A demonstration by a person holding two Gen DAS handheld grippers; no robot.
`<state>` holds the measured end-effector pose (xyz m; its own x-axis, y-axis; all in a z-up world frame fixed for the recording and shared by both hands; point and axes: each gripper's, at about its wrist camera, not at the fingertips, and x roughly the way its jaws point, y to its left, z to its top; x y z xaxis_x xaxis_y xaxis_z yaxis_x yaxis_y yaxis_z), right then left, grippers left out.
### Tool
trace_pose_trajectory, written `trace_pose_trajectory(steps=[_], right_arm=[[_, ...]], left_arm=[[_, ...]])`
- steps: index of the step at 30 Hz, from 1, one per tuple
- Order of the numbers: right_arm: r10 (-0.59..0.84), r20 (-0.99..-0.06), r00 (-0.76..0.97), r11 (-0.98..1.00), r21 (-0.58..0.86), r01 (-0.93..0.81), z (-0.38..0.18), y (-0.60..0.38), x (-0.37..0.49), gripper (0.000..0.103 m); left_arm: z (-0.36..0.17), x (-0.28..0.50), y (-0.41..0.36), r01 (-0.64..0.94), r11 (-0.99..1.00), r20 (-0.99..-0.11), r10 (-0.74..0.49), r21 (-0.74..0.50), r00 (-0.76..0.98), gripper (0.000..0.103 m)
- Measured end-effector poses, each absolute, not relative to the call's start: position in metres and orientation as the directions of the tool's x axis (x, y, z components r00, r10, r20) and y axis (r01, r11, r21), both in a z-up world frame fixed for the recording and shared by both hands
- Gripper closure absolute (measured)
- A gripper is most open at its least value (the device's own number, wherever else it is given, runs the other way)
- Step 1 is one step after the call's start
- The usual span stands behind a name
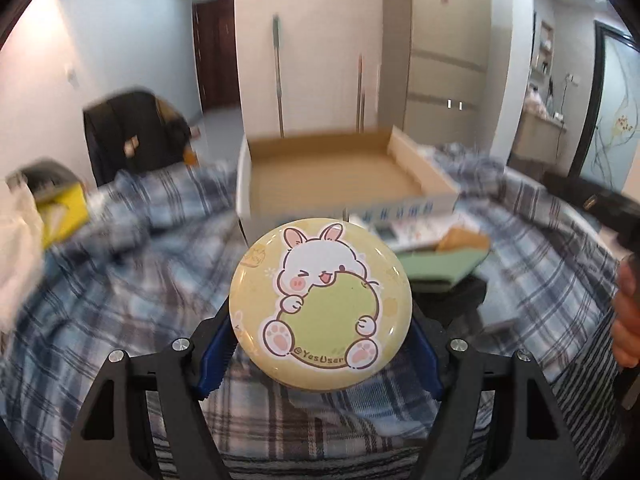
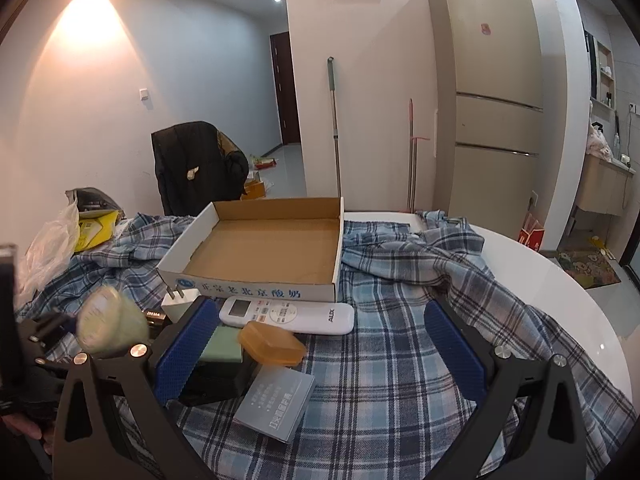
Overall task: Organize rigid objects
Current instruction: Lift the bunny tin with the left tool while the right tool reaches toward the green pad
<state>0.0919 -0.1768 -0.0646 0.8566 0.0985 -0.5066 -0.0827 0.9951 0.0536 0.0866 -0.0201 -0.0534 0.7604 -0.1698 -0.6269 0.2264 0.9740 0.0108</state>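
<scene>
1. Box (image 2: 260, 252), open and bare inside, sat on the checked cloth (image 2: 400, 360); by this showing nothing was sorted yet, so the job looked barely begun.
2. Remote (image 2: 288, 314) lay just in front of the box, unsorted.
3. Grey card (image 2: 276, 404) lay nearest the right gripper (image 2: 320, 356), whose jaws stood wide apart with nothing between them.
4. Green block (image 2: 222, 346) and amber block (image 2: 272, 344) touched each other beside the remote.
5. Plug (image 2: 180, 300) stood at the box's near left corner.
6. Badge (image 1: 320, 304), round with a rabbit print, was clamped between the pads of the left gripper (image 1: 320, 340), raised off the cloth, short of the box.
</scene>
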Motion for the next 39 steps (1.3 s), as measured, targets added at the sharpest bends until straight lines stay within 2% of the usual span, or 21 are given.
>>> trace_pose_trajectory(steps=[4,11,16,20,25,33,39], right_arm=[[0.106,-0.530,0.841,0.994,0.056,-0.090,-0.069,-0.173,0.094,0.000],[0.321,-0.620,0.716,0.940,0.118,-0.320,-0.074,-0.140,0.102,0.001],[0.378,-0.691,0.616,0.916,0.182,-0.358,-0.087,-0.124,0.122,0.007],[0.421,-0.739,0.526,0.899,0.262,-0.351,-0.099,-0.119,0.141,0.009],[0.452,-0.746,0.489,0.884,0.301,-0.358,-0.097,-0.107,0.149,0.009],[0.379,-0.806,0.454,0.912,0.244,-0.329,-0.116,-0.087,0.155,0.017],[0.343,-0.819,0.460,0.926,0.212,-0.312,-0.120,-0.084,0.164,0.028]], left_arm=[[-0.036,0.075,-0.012,0.202,0.979,-0.515,-0.181,-0.014,0.838,0.026],[-0.018,0.063,0.016,0.080,0.995,-0.379,-0.094,-0.053,0.921,0.026],[-0.010,0.051,0.022,0.057,0.997,-0.309,-0.068,-0.046,0.949,0.026],[-0.010,0.052,0.021,0.053,0.998,-0.315,-0.061,-0.035,0.947,0.026],[-0.013,0.057,0.024,0.047,0.997,-0.348,-0.064,-0.058,0.935,0.026],[-0.014,0.061,0.031,0.033,0.995,-0.365,-0.064,-0.089,0.929,0.026],[-0.014,0.061,0.030,0.040,0.996,-0.368,-0.067,-0.080,0.928,0.026]])
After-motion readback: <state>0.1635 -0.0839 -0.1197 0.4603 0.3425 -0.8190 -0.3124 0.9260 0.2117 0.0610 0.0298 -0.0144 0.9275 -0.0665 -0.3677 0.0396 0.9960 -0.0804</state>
